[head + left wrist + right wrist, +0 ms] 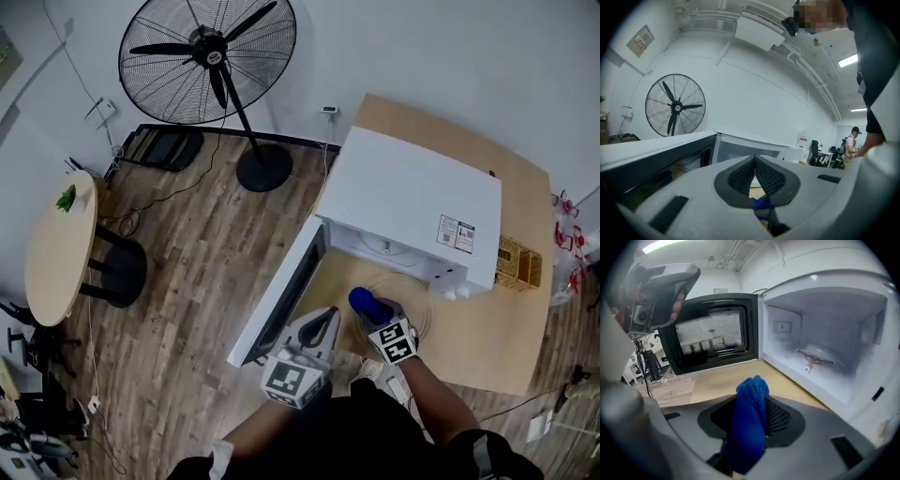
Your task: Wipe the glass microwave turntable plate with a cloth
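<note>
Plate is out of the oven. The cavity shows only the bare roller ring, and a faint glass turntable plate seems to lie on the table just in front of the microwave.

Right gripper is clamped on the blue cloth and sits over the plate's left part; I can't tell if the cloth touches the glass. Left gripper has its jaws together with nothing between them, parked just left of the right one.

My read: setup is done, the wipe is barely started or not yet begun, and putting the plate back is left.

Room: the open door walls off the left and the oven front blocks the far side. The near table edge is close — free table lies to the right.
</note>
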Demonstrator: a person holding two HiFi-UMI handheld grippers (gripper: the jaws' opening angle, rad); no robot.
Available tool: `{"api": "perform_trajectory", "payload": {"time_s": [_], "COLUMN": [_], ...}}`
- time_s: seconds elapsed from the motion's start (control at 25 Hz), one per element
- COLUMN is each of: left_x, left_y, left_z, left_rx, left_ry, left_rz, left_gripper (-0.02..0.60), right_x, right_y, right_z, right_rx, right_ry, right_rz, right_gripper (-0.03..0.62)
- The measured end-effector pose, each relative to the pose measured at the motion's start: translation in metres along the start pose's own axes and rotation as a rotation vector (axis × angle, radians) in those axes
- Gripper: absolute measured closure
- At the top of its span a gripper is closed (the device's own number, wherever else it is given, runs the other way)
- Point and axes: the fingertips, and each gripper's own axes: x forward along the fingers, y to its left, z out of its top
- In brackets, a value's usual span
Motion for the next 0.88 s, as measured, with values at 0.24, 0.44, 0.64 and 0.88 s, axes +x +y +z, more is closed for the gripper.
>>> {"api": "perform_trajectory", "payload": {"time_s": [0.24,0.44,0.64,0.88], "left_x": [0.001,0.0,0.001,0.004], "left_y": [0.01,0.01,0.007,0.01], "left_z": [0.004,-0.005,-0.006,-0.01], "left_rx": [0.01,-0.006,-0.002,-0.003], "left_ry": [-0.004,0.008,0.003,0.022], "left_rz": [0.016,0.026,0.02,0.028], "left_gripper": [0.58,0.58,0.58,0.58], "right_x": [0.016,0.018,0.019,0.015], "right_y": [0.002,-0.003,-0.018,-0.05], "right_z": [-0.013,-0.011,-0.014,-0.015], "right_rx": [-0.031,-0.029,-0.002,0.057], "right_ry": [0.076,0.078,0.087,0.074], "right_rz": [0.031,0.021,-0.003,-0.072], "right_gripper": [0.437,0.436,0.434,0.433]}}
